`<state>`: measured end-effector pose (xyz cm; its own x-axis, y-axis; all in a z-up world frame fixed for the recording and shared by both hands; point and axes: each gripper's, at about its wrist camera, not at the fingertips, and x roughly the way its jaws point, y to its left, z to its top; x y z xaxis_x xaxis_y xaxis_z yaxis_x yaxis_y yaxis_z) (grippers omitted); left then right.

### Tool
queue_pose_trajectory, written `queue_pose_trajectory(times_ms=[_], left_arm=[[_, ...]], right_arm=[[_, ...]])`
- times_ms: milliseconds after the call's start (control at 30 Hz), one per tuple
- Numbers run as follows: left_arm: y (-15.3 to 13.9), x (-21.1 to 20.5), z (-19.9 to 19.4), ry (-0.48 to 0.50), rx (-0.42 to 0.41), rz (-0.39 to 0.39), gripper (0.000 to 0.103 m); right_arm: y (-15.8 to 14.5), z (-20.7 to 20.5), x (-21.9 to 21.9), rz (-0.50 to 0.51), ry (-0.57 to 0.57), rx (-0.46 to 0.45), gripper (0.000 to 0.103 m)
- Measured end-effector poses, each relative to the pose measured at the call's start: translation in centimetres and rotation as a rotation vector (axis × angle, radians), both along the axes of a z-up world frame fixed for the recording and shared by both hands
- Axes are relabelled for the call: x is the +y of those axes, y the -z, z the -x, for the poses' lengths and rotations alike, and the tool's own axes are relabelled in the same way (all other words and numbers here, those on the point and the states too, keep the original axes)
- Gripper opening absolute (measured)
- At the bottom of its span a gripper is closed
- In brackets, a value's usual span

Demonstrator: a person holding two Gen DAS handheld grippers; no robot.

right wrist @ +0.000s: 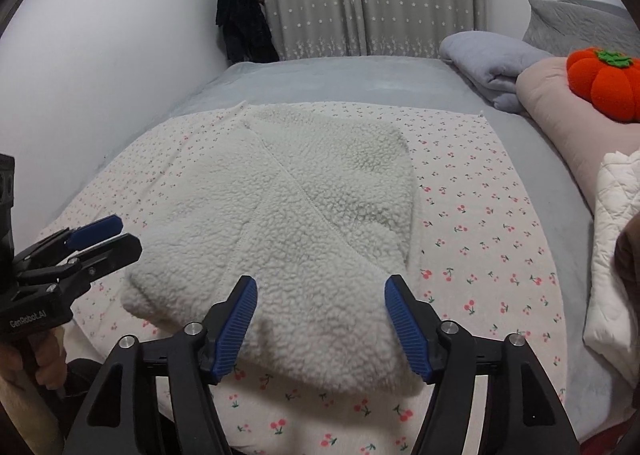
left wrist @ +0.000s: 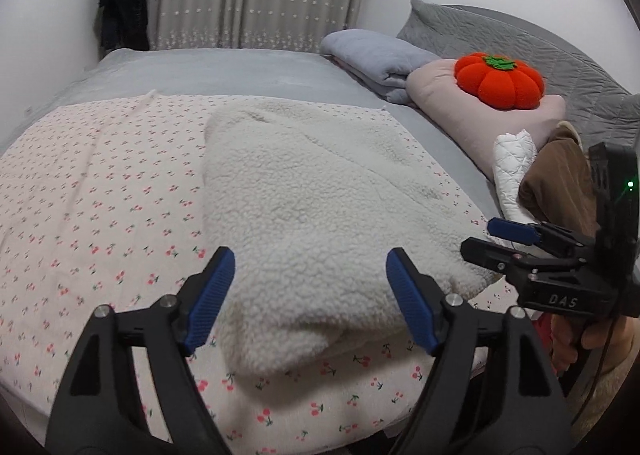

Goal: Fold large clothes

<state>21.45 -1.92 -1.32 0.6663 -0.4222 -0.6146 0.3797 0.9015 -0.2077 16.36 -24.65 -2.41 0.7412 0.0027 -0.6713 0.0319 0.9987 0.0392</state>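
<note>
The folded cream fleece garment lies on the cherry-print sheet, just ahead of both jaws. The left gripper and right gripper hover spread wide (each released, grasping nothing), side by side.

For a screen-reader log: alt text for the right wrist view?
An open right gripper hovers over a folded white fleece on a cherry-print sheet. The left gripper is at left, a pumpkin cushion at right.
</note>
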Motion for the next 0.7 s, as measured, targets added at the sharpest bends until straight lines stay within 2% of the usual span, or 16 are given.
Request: queue_pose_trajectory(times_ms=[133, 233, 433, 600, 700], left_arm=[[0.1, 0.0, 0.9, -0.047, 0.047, -0.004, 0.084], [0.2, 0.0, 1.4, -0.090, 0.072, -0.047, 0.088], [1.1, 2.1, 1.6, -0.257, 0.133, -0.114, 0.096], [1.8, 2.7, 2.3, -0.304, 0.174, -0.137, 0.096], [2.1, 2.0, 2.9, -0.303, 0.183, -0.166, 0.096]], right_arm=[[-0.3, 1.0, -0.1, -0.001, 0.023, -0.009, 0.076], [-0.5, 1.8, -0.3, 0.001, 0.058, -0.006, 0.079], [-1.2, 4.4, -1.4, -0.026, 0.162, -0.027, 0.086], [-0.6, 6.2, -2.2, -0.073, 0.252, 0.000, 0.089], [-0.1, 6.3, -1.4, -0.049, 0.259, 0.041, 0.090]])
